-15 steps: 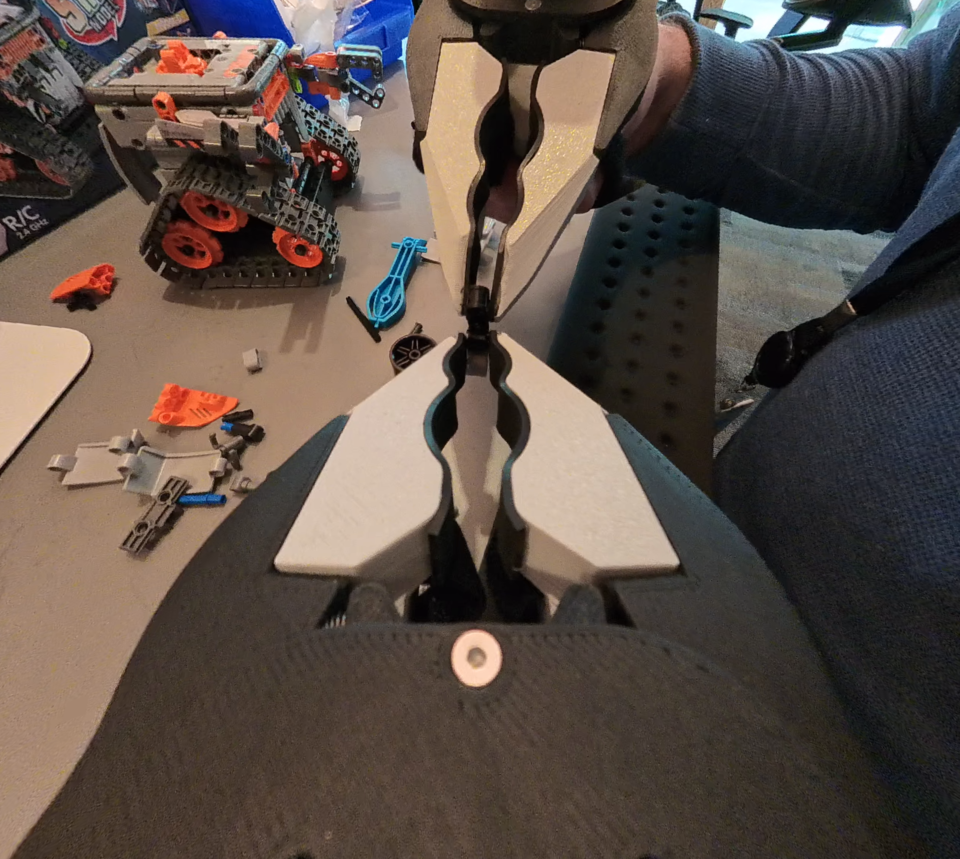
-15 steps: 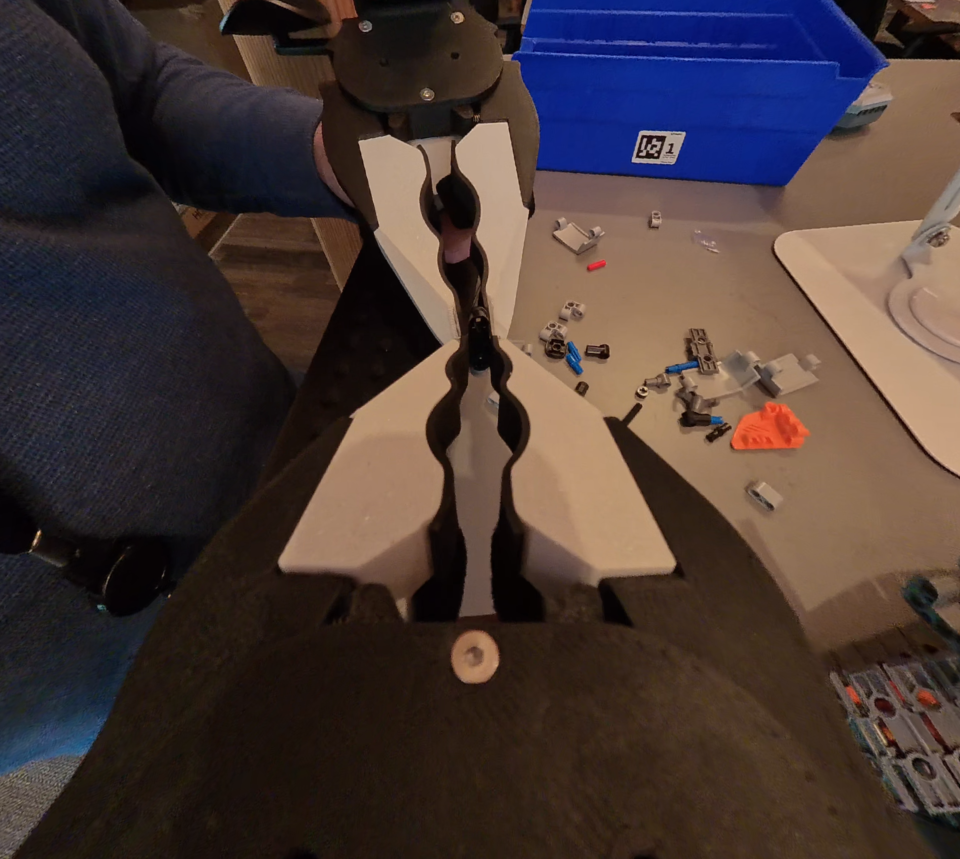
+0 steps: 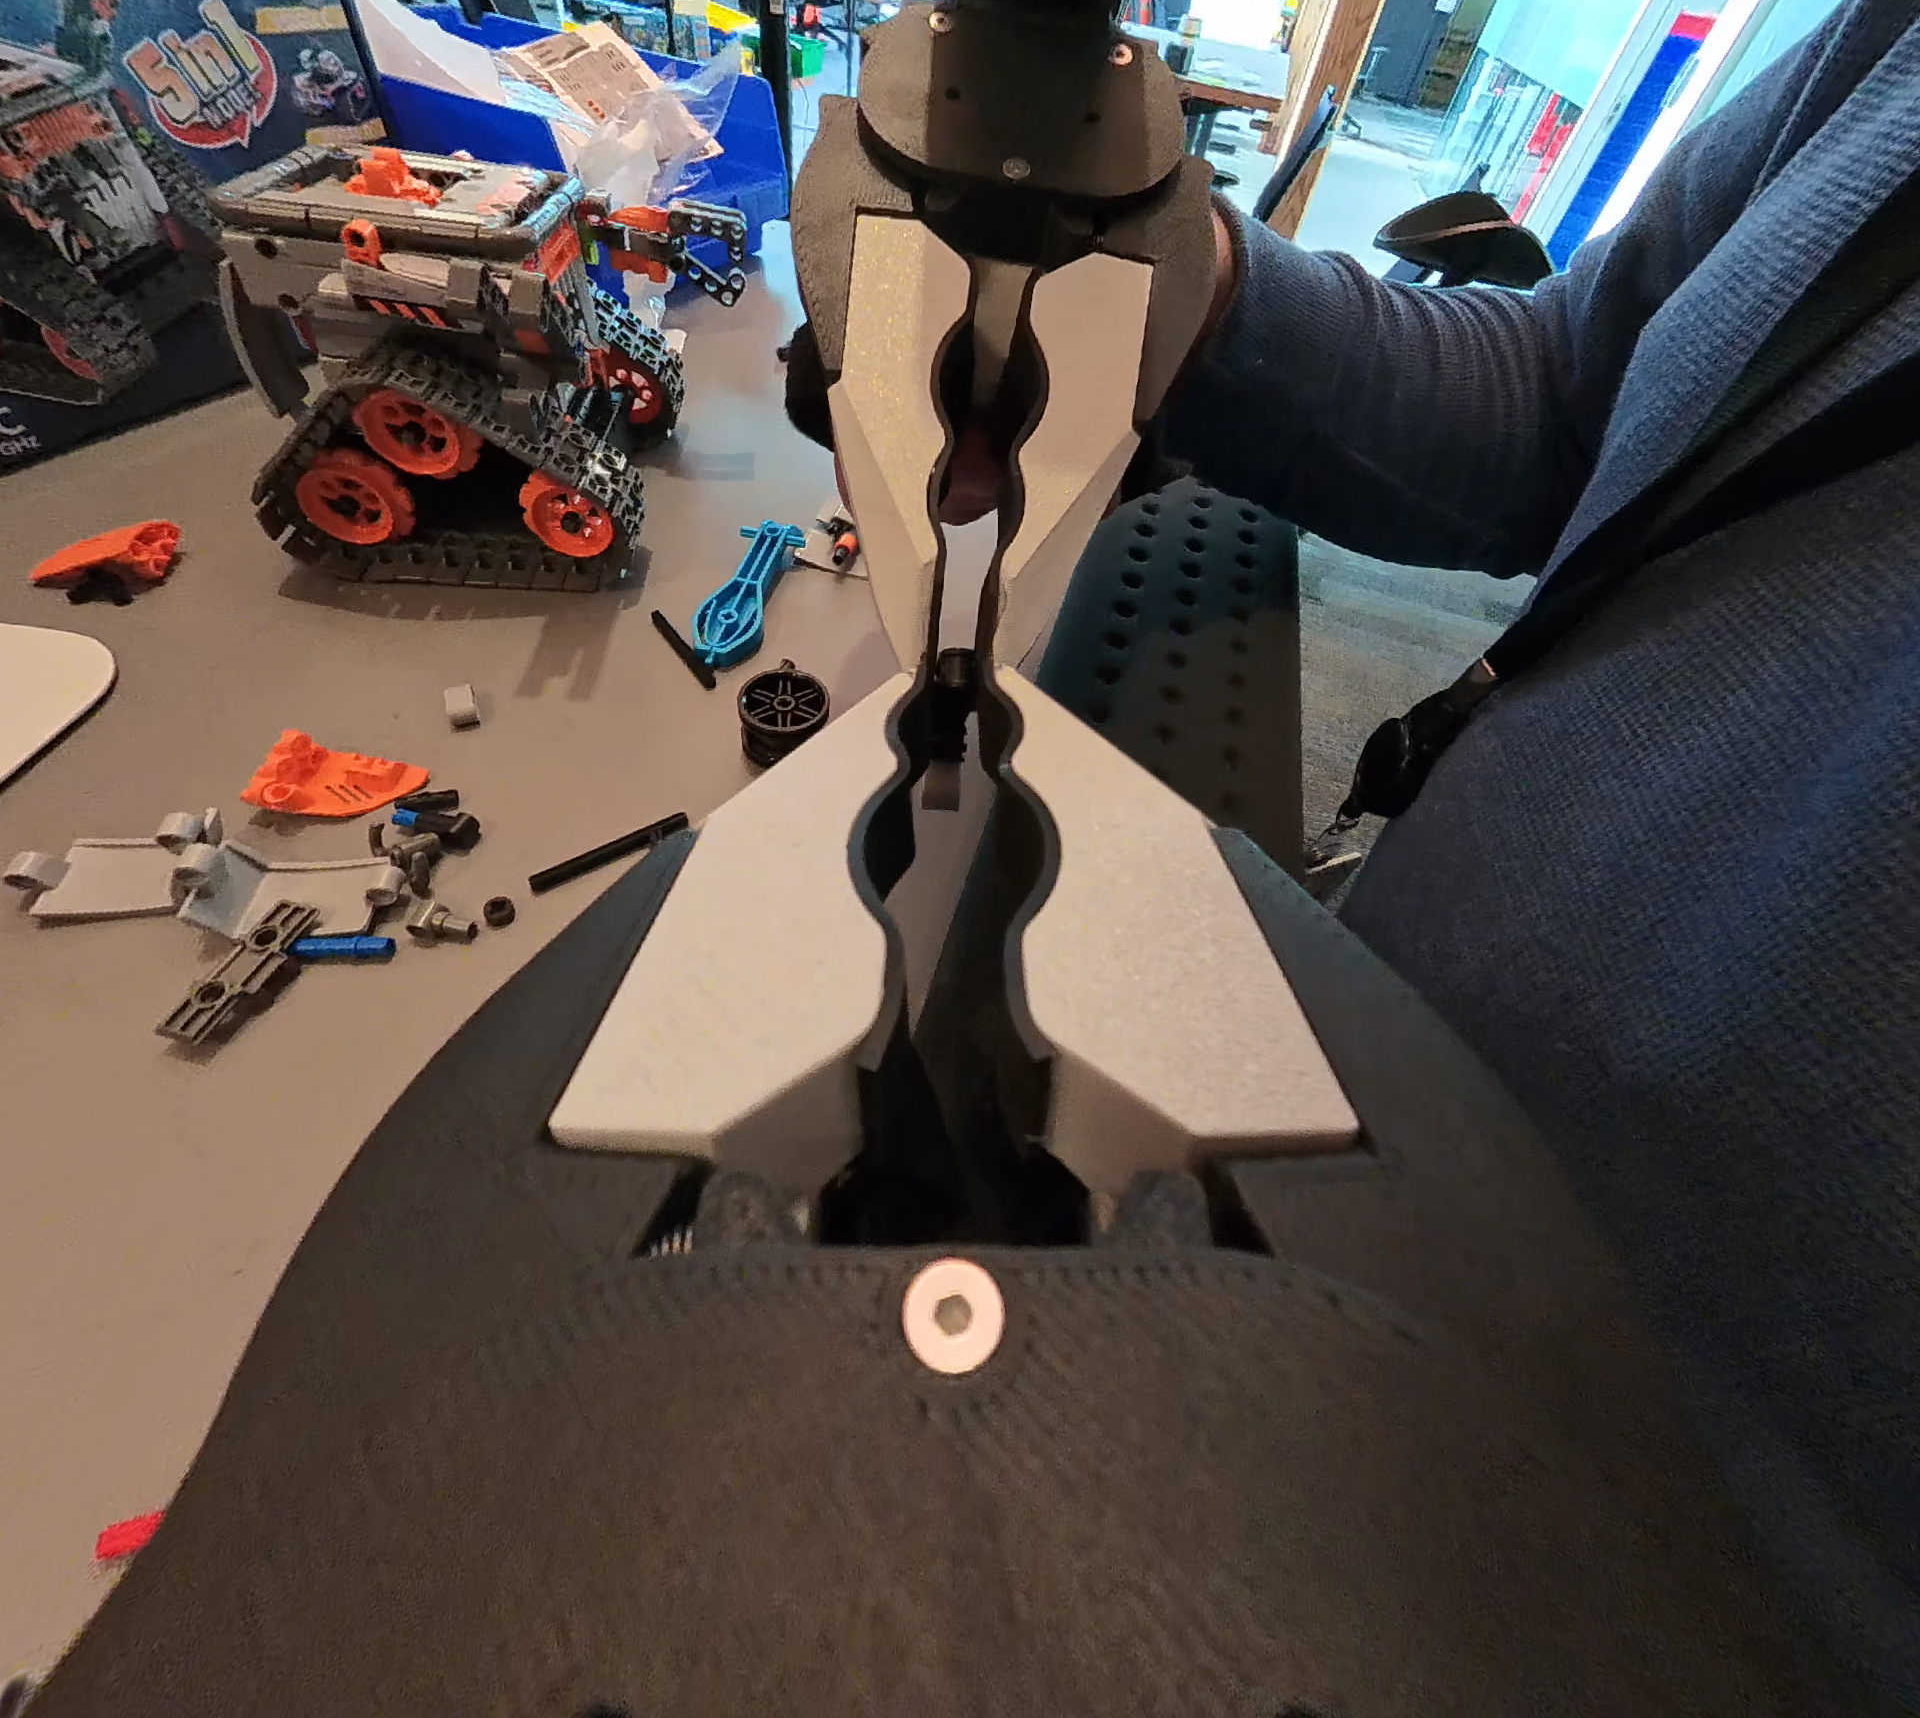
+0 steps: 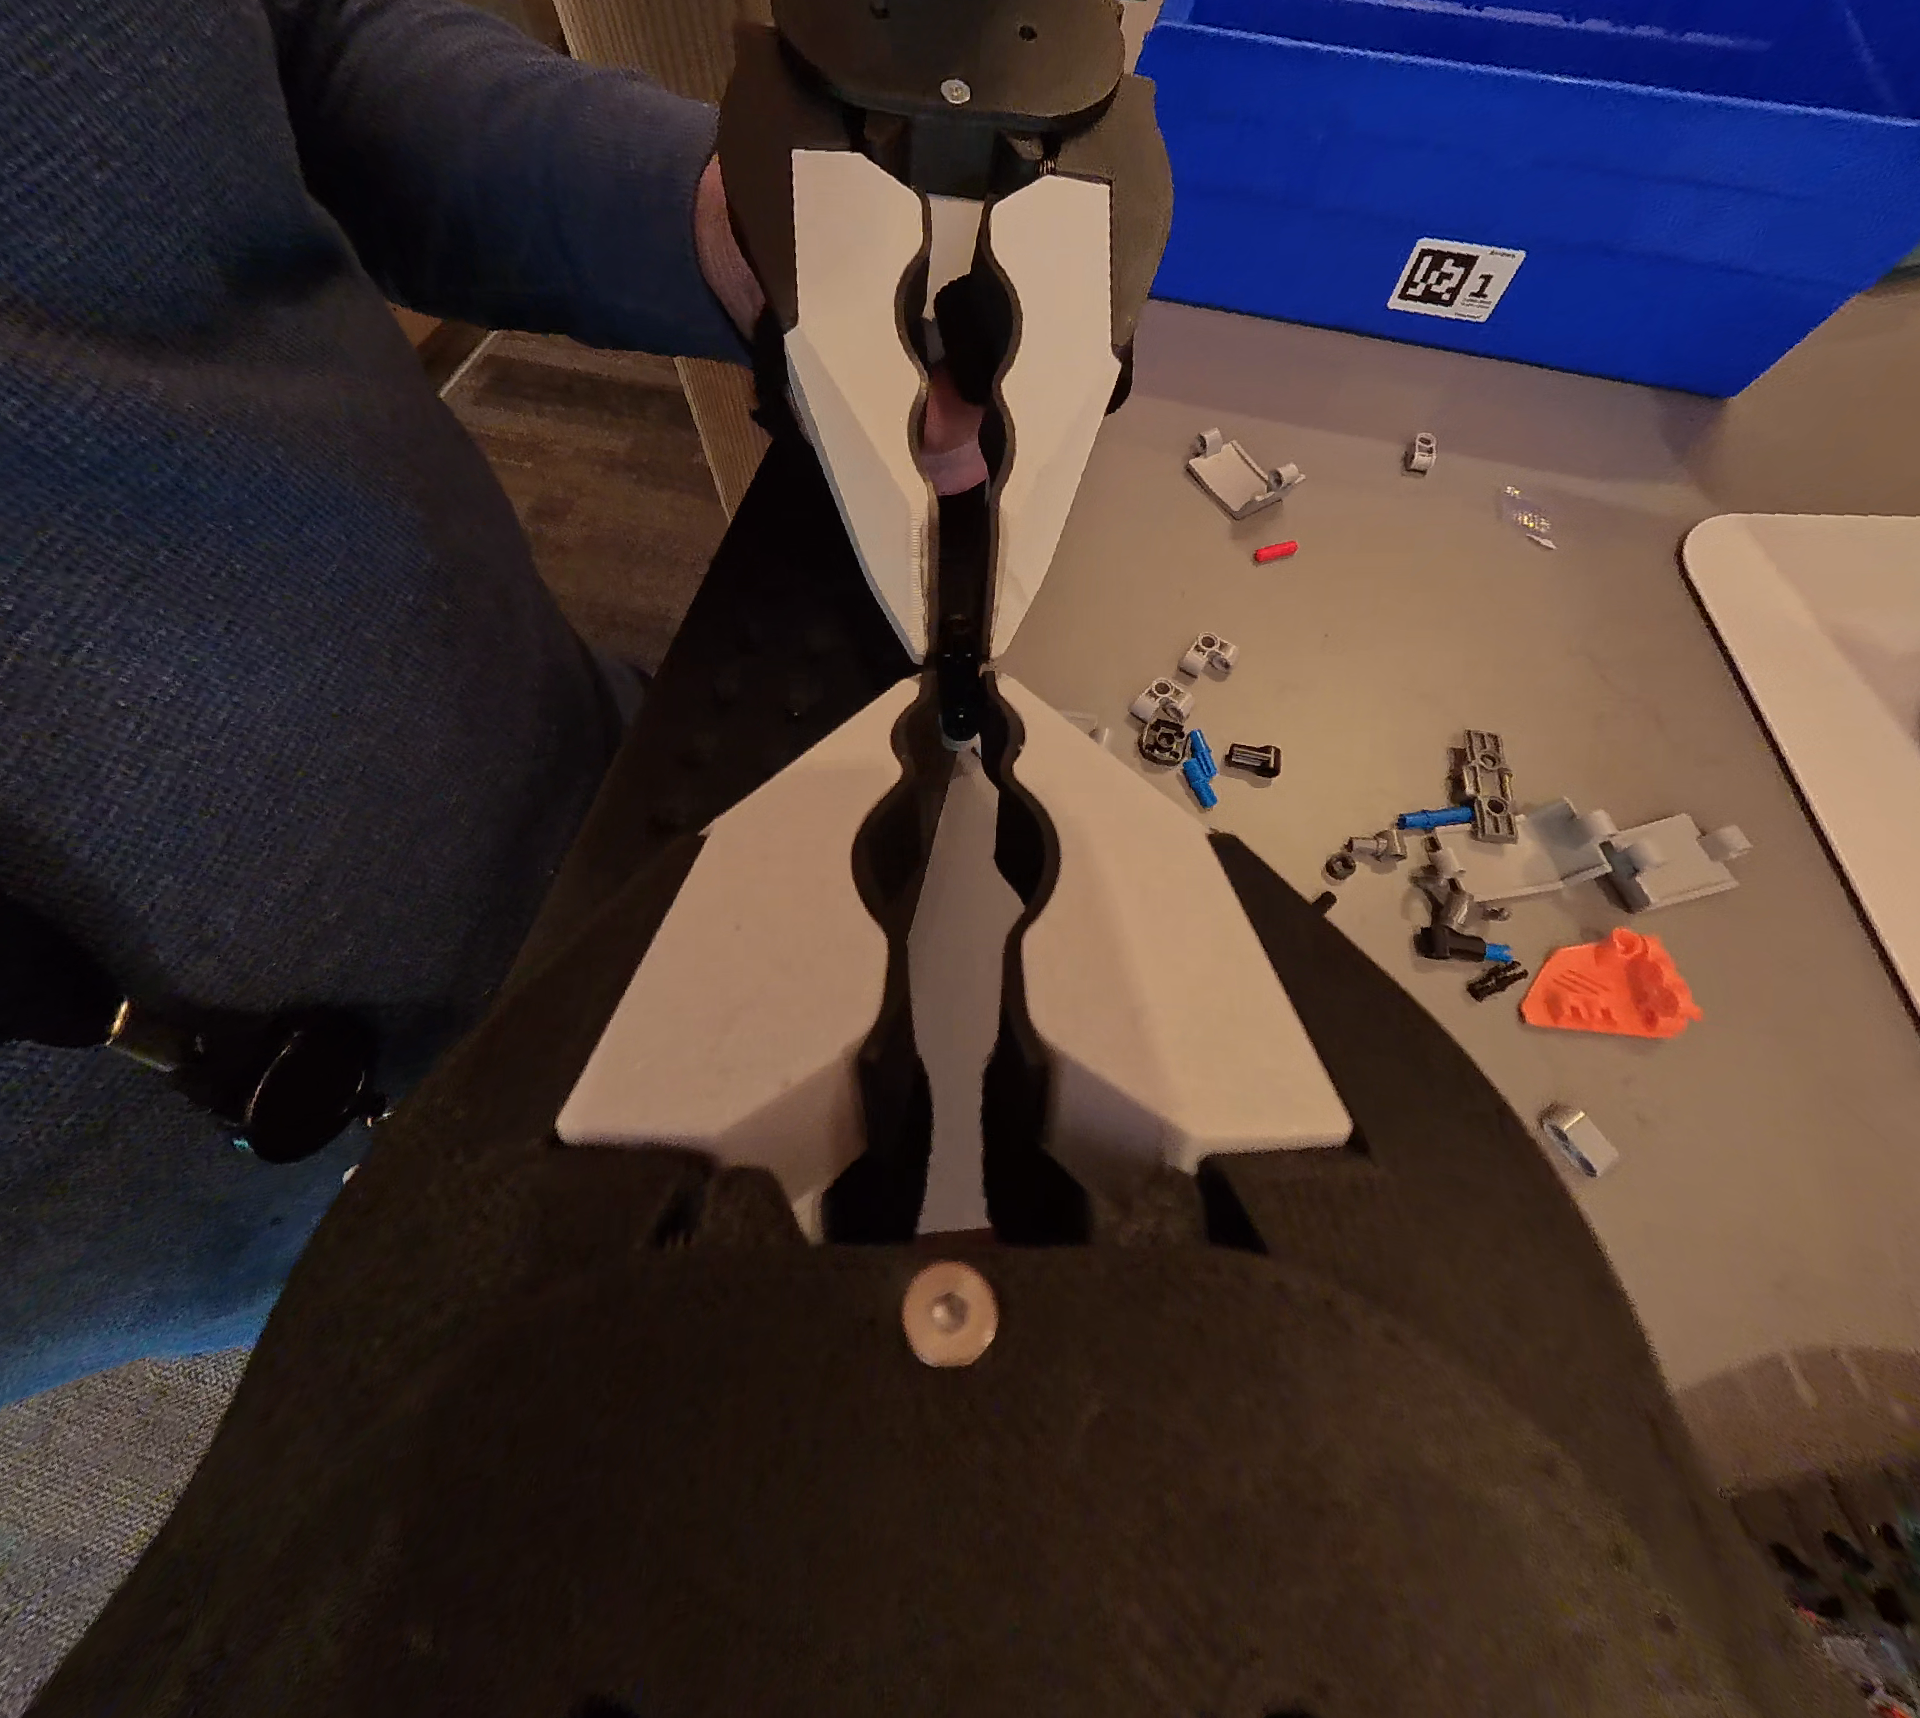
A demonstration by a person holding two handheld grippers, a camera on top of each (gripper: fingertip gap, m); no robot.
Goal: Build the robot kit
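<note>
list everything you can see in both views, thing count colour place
small black part: one, pinched between both tongs' tips
tracked vehicle model: one, grey, black and orange, table far left in left view
blue tool: one, beside the model
black wheel: one, near the tongs' tips
black axle: one, by left tongs
orange panels: at least two, among loose parts
grey panels: several, by the orange panel
red pin: one, mid table
blue bin: one, table back in right view
grey table: one
left tongs: shut on the part
right tongs: shut on the part
</note>
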